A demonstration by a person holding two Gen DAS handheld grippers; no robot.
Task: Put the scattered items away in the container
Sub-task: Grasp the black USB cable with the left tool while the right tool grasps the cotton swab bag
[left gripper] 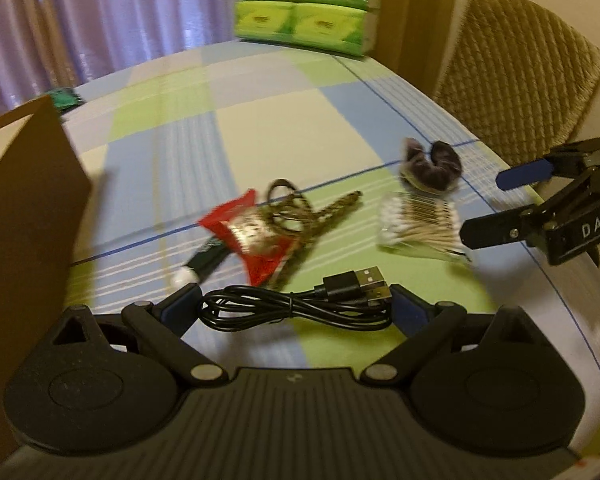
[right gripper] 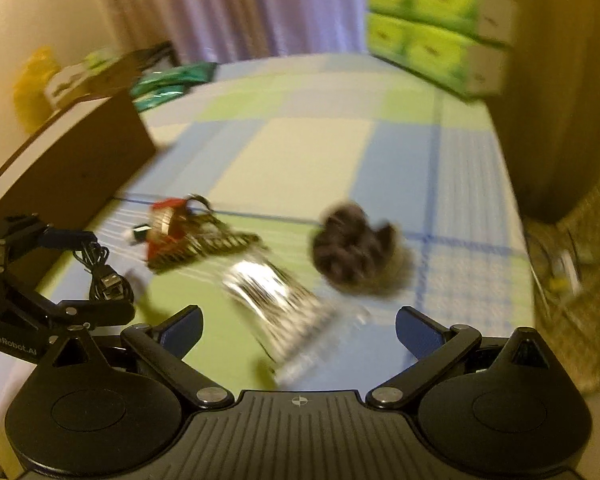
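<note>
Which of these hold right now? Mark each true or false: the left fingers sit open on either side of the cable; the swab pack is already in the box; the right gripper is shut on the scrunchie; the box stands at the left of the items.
1. The left gripper is open, fingers either side of the black USB cable. True.
2. The cotton swab pack is in the brown box. False: it lies on the checked cloth.
3. The right gripper is shut on the dark scrunchie. False: it is open and empty.
4. The box stands left of the items. True.
</note>
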